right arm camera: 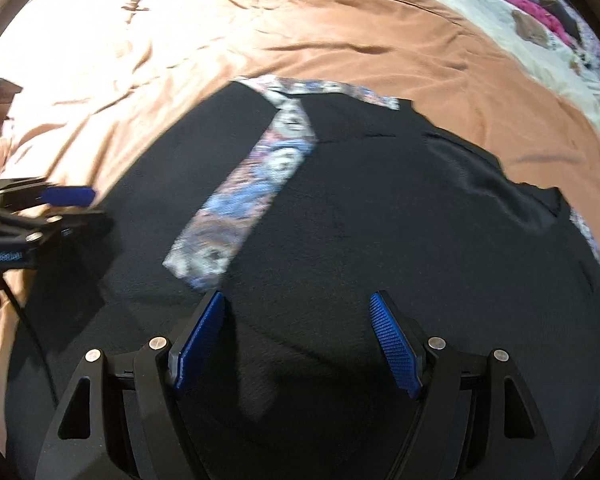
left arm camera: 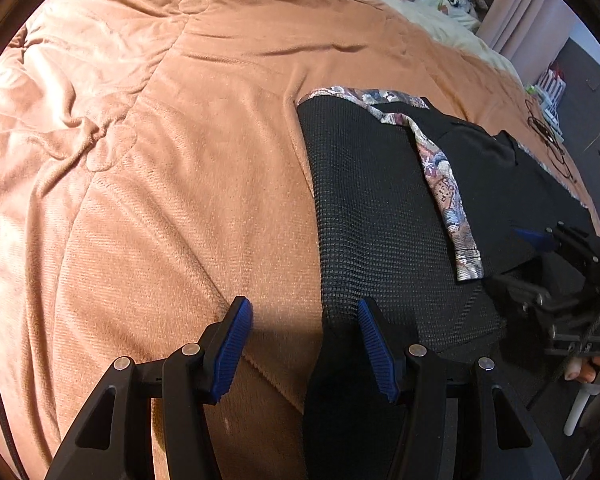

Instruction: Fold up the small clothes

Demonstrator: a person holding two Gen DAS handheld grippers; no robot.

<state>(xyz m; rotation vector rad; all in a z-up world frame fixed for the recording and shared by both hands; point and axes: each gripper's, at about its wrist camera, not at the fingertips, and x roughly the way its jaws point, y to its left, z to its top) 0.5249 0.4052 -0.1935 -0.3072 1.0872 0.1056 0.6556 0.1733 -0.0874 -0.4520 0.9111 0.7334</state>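
Black garment (right arm camera: 340, 220) lies on the blanket (left arm camera: 160, 160) — left gripper (left arm camera: 304, 320) and right gripper (right arm camera: 298, 312) both parted, empty.

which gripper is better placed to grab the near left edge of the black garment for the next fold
Left. The left gripper is open, straddling the black garment edge over the orange blanket. The right gripper hangs over the garment's middle.

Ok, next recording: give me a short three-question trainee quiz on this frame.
1. True or false: the black mesh garment lies flat on the orange fleece blanket.
2. What crosses the garment diagonally: A) floral patterned fabric band, B) white rope?
3. Is anything between the pads of the left gripper or the right gripper?

Key: 1 true; 2 A; 3 no, both stand open and empty.
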